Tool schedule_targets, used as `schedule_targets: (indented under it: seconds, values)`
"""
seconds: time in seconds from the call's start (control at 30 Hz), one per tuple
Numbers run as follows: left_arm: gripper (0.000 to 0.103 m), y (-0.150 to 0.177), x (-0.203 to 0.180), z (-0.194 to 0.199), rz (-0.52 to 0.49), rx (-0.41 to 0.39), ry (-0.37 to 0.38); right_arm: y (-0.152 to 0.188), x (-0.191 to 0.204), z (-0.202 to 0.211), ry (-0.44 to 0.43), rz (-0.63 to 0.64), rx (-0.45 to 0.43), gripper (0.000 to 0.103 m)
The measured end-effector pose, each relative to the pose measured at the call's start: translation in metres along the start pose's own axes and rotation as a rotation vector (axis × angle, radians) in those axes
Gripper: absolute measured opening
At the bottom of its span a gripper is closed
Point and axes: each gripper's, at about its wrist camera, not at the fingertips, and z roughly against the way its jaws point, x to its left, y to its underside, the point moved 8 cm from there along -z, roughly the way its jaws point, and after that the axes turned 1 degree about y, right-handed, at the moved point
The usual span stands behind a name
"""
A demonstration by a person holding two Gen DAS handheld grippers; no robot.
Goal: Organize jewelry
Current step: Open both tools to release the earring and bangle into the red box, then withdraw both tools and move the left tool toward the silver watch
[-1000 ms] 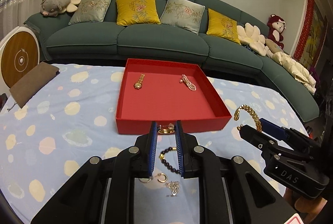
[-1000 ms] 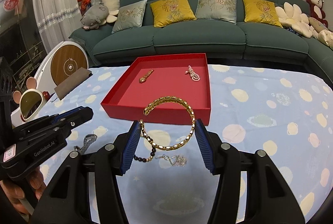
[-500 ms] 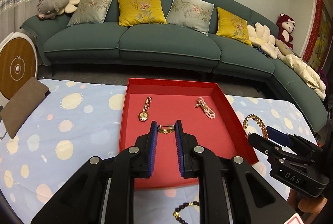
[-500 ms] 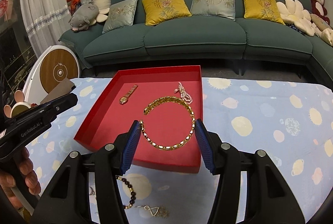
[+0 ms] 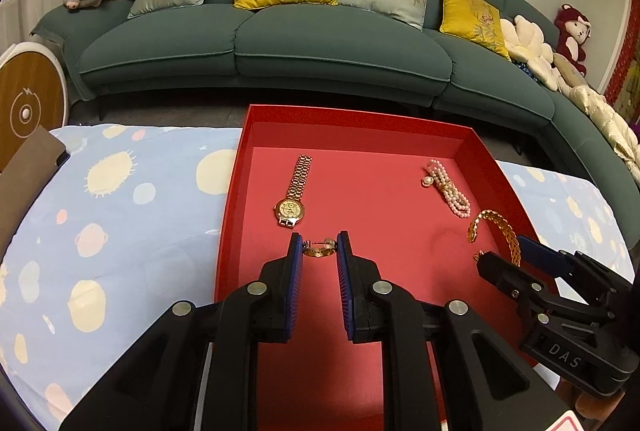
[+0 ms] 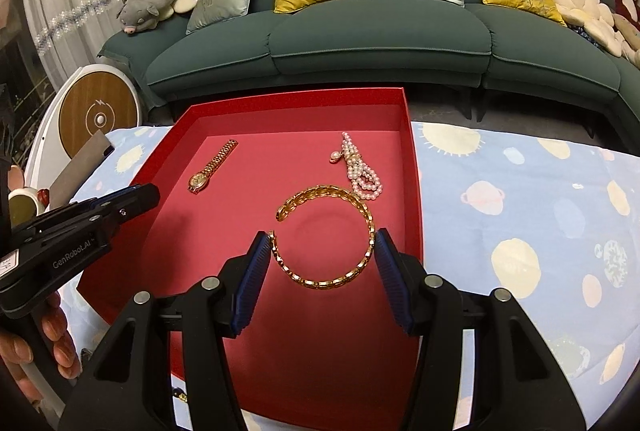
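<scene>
A small gold earring point(image 5: 318, 250) was pinched between the blue pads of the left gripper point(image 5: 319, 251), held above the floor of the red tray point(image 5: 400, 311), just near of a gold watch point(image 5: 294, 197) that lay flat inside. The left gripper pointed forward and downward over the tray's near left part, its jaws clamped on the earring.

The right gripper point(image 6: 323, 255) tilted down likewise over the tray's right half, jaws set wide and pressing on either side of an open gold bangle point(image 6: 326, 237); the bangle hung clear of the tray floor. A pearl bracelet point(image 6: 360, 171) lay in the tray just beyond it.

In the right wrist view, a hand point(image 6: 36, 343) gripped the handle of the left gripper at the lower left. The tray sat on a pale blue spotted cloth point(image 6: 520, 211), with a green sofa point(image 6: 360, 31) behind.
</scene>
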Motion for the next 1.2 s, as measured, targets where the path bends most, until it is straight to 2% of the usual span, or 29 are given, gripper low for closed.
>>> schedule_targets:
  seconds: [0.17, 0.27, 0.3, 0.33, 0.47, 0.53, 0.6, 0.67, 0.8, 0.9, 1.03, 1.2]
  values:
    - [0.015, 0.003, 0.003, -0.009, -0.002, 0.024, -0.012, -0.004, 0.007, -0.009, -0.003, 0.016, 0.001, 0.052]
    - [0.022, 0.003, 0.009, -0.009, 0.007, 0.029, -0.024, -0.007, 0.006, -0.011, 0.024, 0.035, -0.007, 0.053]
    - [0.029, 0.001, 0.011, -0.006, 0.010, 0.025, -0.031, -0.008, 0.006, -0.008, 0.028, 0.037, -0.013, 0.054]
    - [0.032, -0.002, 0.013, -0.001, 0.017, 0.013, -0.035, -0.009, 0.006, -0.003, 0.029, 0.035, -0.022, 0.055]
    - [0.038, -0.014, 0.017, 0.032, 0.022, -0.045, -0.043, -0.019, 0.001, 0.033, 0.022, 0.017, -0.076, 0.056]
    - [0.046, -0.016, 0.020, 0.059, 0.013, -0.083, -0.045, -0.024, -0.003, 0.061, 0.014, 0.004, -0.110, 0.056]
    - [0.048, -0.013, 0.026, 0.086, 0.017, -0.123, -0.064, -0.026, -0.007, 0.091, 0.010, -0.009, -0.141, 0.057]
    - [0.048, -0.004, 0.031, 0.113, 0.032, -0.146, -0.053, -0.024, -0.011, 0.121, 0.008, -0.026, -0.167, 0.061]
    - [0.049, 0.027, 0.042, 0.151, 0.057, -0.160, -0.056, 0.007, -0.017, 0.172, 0.014, -0.052, -0.207, 0.063]
    - [0.049, 0.052, 0.047, 0.167, 0.091, -0.144, -0.035, 0.038, -0.018, 0.189, 0.016, -0.074, -0.189, 0.063]
    - [0.049, 0.083, 0.044, 0.179, 0.087, -0.128, -0.034, 0.072, -0.008, 0.196, -0.009, -0.094, -0.155, 0.063]
    - [0.049, 0.120, 0.040, 0.173, 0.079, -0.068, -0.021, 0.103, 0.015, 0.181, -0.005, -0.008, -0.090, 0.063]
